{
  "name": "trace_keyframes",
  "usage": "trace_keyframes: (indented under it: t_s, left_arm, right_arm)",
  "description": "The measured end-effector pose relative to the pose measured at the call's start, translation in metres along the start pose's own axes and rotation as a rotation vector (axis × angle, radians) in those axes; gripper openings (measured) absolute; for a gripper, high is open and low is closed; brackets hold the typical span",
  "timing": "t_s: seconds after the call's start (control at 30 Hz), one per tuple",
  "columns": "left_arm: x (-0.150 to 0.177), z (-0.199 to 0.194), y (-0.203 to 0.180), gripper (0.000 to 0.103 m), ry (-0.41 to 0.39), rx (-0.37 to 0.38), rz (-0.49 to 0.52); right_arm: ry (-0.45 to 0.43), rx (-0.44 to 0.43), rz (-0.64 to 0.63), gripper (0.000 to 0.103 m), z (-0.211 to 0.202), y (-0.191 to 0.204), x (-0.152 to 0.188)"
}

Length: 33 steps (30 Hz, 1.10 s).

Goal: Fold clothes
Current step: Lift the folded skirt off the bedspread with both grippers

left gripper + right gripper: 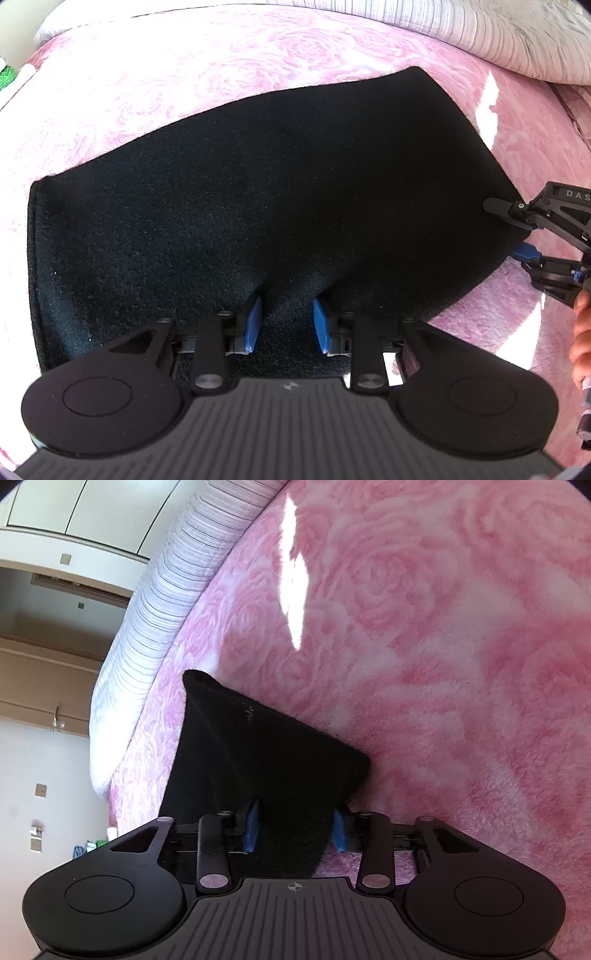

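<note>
A black fleece garment [240, 184] lies folded flat on a pink rose-patterned blanket [221, 62]. My left gripper [287, 325] is at its near edge, and a ridge of the black cloth bunches up between the blue pads [253, 325], which press on it. My right gripper [506, 229] grips the garment's right corner, one finger above the cloth and a blue pad below. In the right wrist view the garment [258, 753] rises from the blanket [443, 627] into the right gripper [295, 827], filling the gap between its pads.
Striped white bedding [480, 33] lies piled along the far edge of the blanket, also seen as a roll [155, 620] in the right wrist view. A person's hand [581, 332] holds the right gripper. Wall and wooden cabinets [44, 664] stand beyond the bed.
</note>
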<state>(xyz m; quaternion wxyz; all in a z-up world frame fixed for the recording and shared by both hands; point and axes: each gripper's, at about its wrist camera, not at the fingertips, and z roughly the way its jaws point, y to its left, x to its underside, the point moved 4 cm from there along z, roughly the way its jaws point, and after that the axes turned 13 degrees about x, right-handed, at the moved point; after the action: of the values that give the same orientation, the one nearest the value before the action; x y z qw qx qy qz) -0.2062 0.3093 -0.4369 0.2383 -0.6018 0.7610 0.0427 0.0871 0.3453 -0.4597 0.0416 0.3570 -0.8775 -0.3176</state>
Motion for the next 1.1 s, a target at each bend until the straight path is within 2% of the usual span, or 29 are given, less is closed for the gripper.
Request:
trace_keyframes:
  t_s: [0.1,0.17,0.27,0.33,0.4,0.5,0.63,0.7,0.77,0.83,0.9,0.93,1.0,1.07,1.1]
  left_arm:
    - [0.001,0.0,0.0,0.026,-0.004,0.005,0.008]
    - [0.001,-0.003,0.005,0.026,-0.013,0.028,-0.014]
    - [0.002,-0.015,0.021,0.025,-0.063,0.105,-0.118]
    - [0.007,-0.03,0.038,0.021,-0.104,0.133,-0.204]
    - [0.014,-0.048,0.057,0.021,-0.144,0.139,-0.289]
    - [0.034,-0.074,0.089,0.019,-0.189,0.115,-0.391]
    - [0.065,-0.103,0.13,0.018,-0.227,0.133,-0.545]
    - [0.077,-0.111,0.145,0.018,-0.249,0.152,-0.61]
    - [0.087,-0.115,0.158,0.019,-0.268,0.174,-0.67]
    - [0.097,-0.117,0.169,0.019,-0.283,0.195,-0.723]
    - [0.104,-0.116,0.173,0.019,-0.283,0.205,-0.743]
    - [0.107,-0.116,0.174,0.019,-0.281,0.208,-0.749]
    - [0.107,-0.115,0.175,0.019,-0.281,0.22,-0.75]
    - [0.104,-0.115,0.177,0.019,-0.281,0.233,-0.746]
    - [0.103,-0.114,0.177,0.019,-0.282,0.239,-0.743]
  right_arm:
    - [0.004,0.059,-0.092,0.025,0.001,0.011,-0.002]
    - [-0.017,0.127,-0.205,0.022,-0.002,0.027,0.001]
    - [-0.069,0.224,-0.38,0.015,-0.009,0.053,0.009]
    - [-0.15,0.286,-0.58,0.011,-0.018,0.076,0.024]
    - [-0.266,0.311,-0.815,0.01,-0.031,0.104,0.047]
    - [-0.403,0.234,-1.067,0.009,-0.053,0.142,0.089]
    - [-0.519,0.097,-1.398,0.009,-0.066,0.176,0.161]
    - [-0.526,0.012,-1.561,0.009,-0.067,0.182,0.203]
    - [-0.483,-0.064,-1.7,0.009,-0.063,0.182,0.242]
    - [-0.41,-0.087,-1.838,0.009,-0.047,0.177,0.277]
    - [-0.31,-0.07,-1.944,0.013,-0.027,0.168,0.306]
    - [-0.265,-0.033,-2.003,0.021,-0.015,0.162,0.316]
    - [-0.297,-0.013,-2.098,0.037,-0.009,0.153,0.329]
    - [-0.277,-0.026,-2.128,0.04,-0.012,0.152,0.328]
    - [-0.24,-0.034,-2.118,0.041,-0.014,0.154,0.323]
